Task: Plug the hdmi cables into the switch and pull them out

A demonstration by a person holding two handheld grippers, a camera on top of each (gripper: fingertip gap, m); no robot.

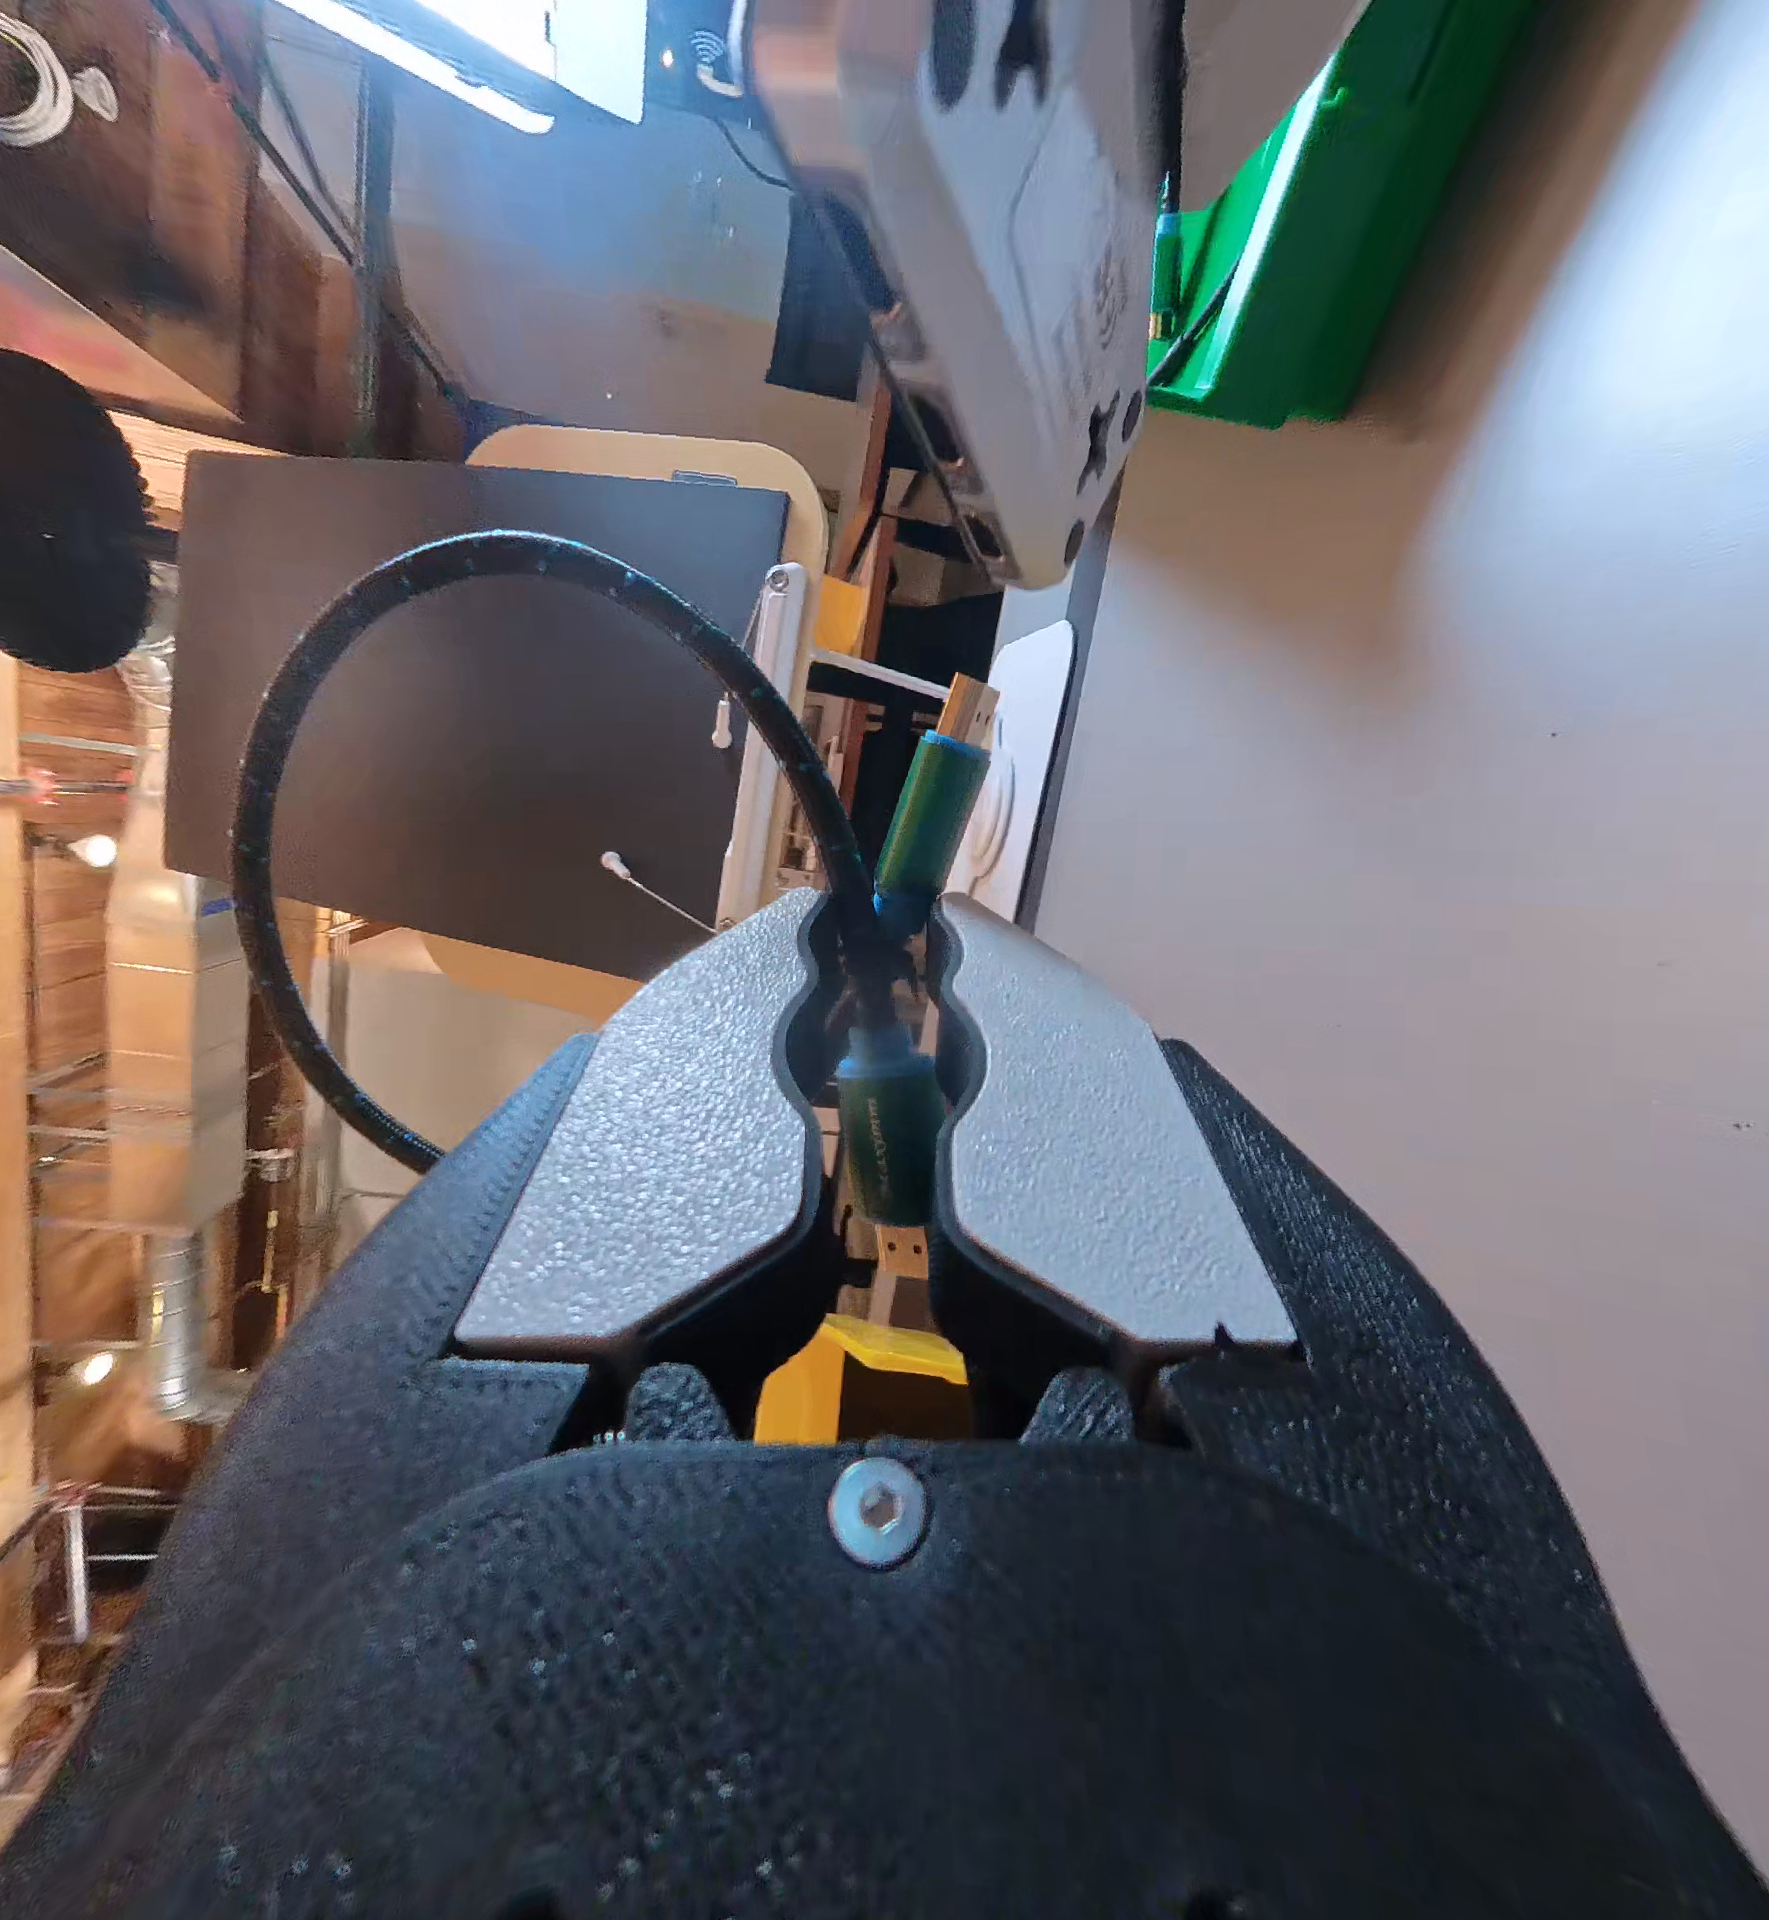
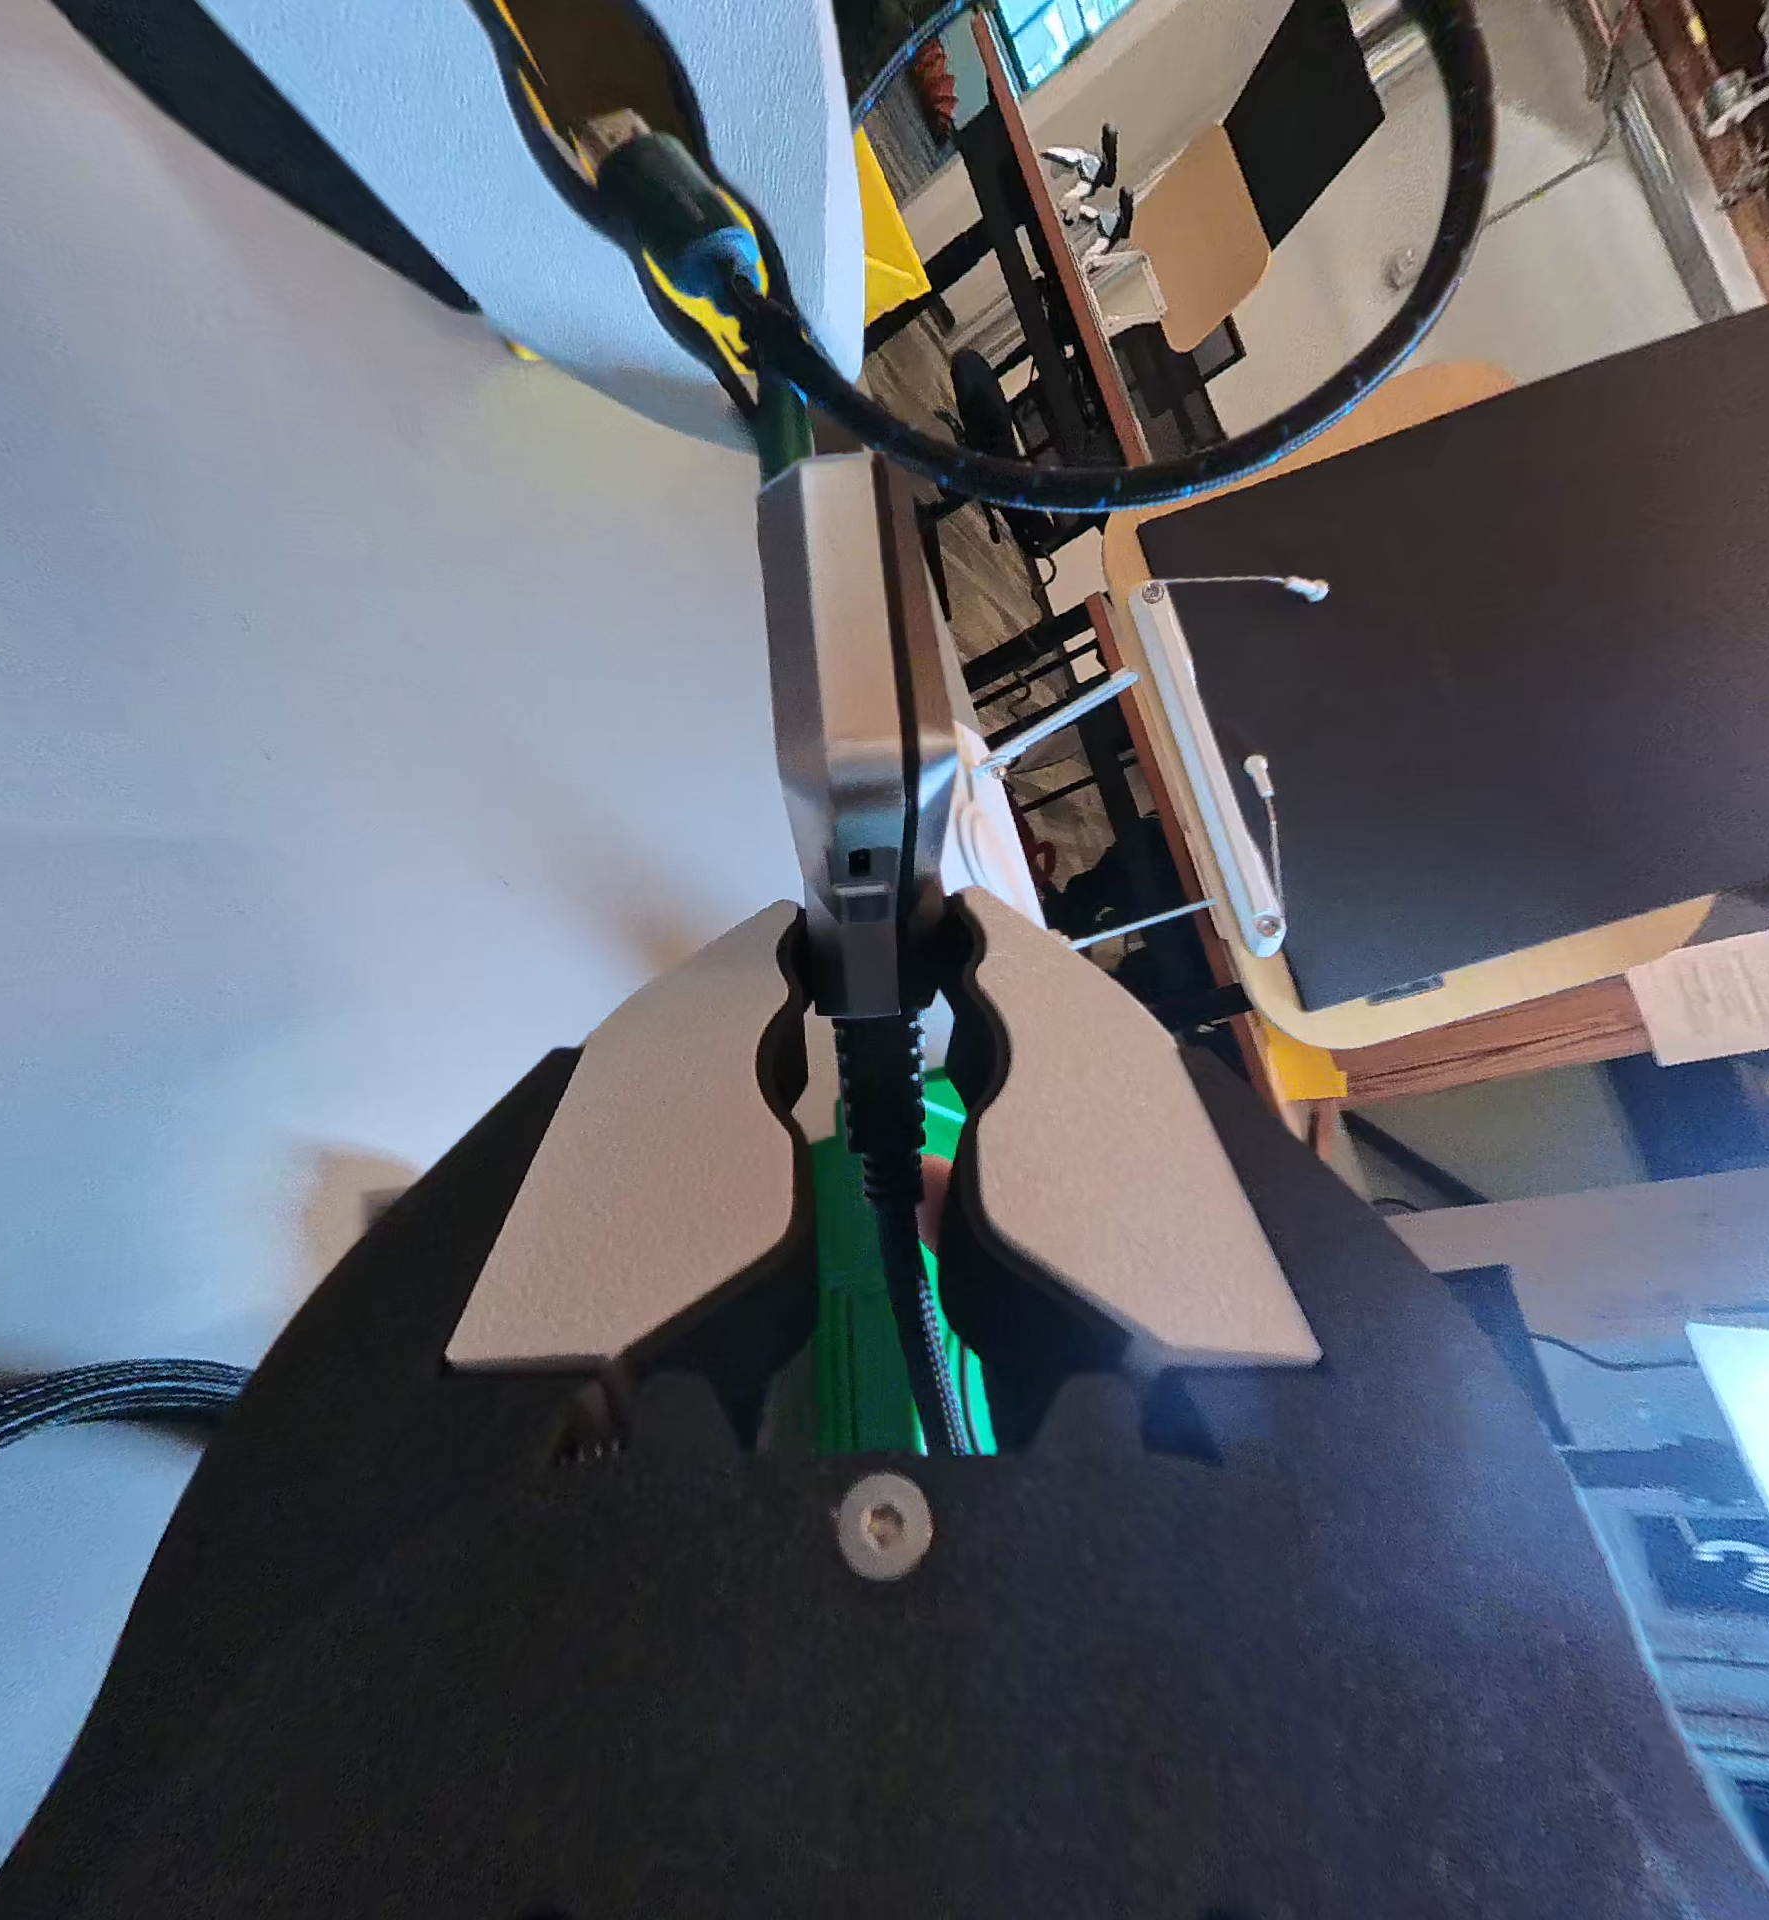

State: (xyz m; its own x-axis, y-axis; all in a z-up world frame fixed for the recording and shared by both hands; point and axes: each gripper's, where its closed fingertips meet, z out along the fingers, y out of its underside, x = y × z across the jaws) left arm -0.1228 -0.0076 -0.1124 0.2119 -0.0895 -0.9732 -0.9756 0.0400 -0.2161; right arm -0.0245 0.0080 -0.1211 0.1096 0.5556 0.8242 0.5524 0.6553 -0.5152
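My left gripper [image 1: 880, 925] is shut on a black braided HDMI cable [image 1: 277, 831] that loops out to the left. One green plug [image 1: 937, 800] sticks out past the tips, its gold end bare and close below the silver switch [image 1: 1025, 270]. The cable's other green plug [image 1: 890, 1143] lies between the fingers, pointing back. My right gripper [image 2: 869, 925] is shut on the dark near end of the switch [image 2: 838, 665], and a braided lead [image 2: 911, 1299] runs back between its fingers. The left gripper [image 2: 714, 312] shows at the switch's far end, where the green plug [image 2: 784, 426] meets it.
A white table top [image 1: 1482, 935] fills the right of the left wrist view and the left of the right wrist view [image 2: 288, 675]. A green bin [image 1: 1275, 260] stands behind the switch. A black-topped table [image 2: 1534, 675] and chairs lie beyond. Tip to tip, the grippers are about 11 cm apart.
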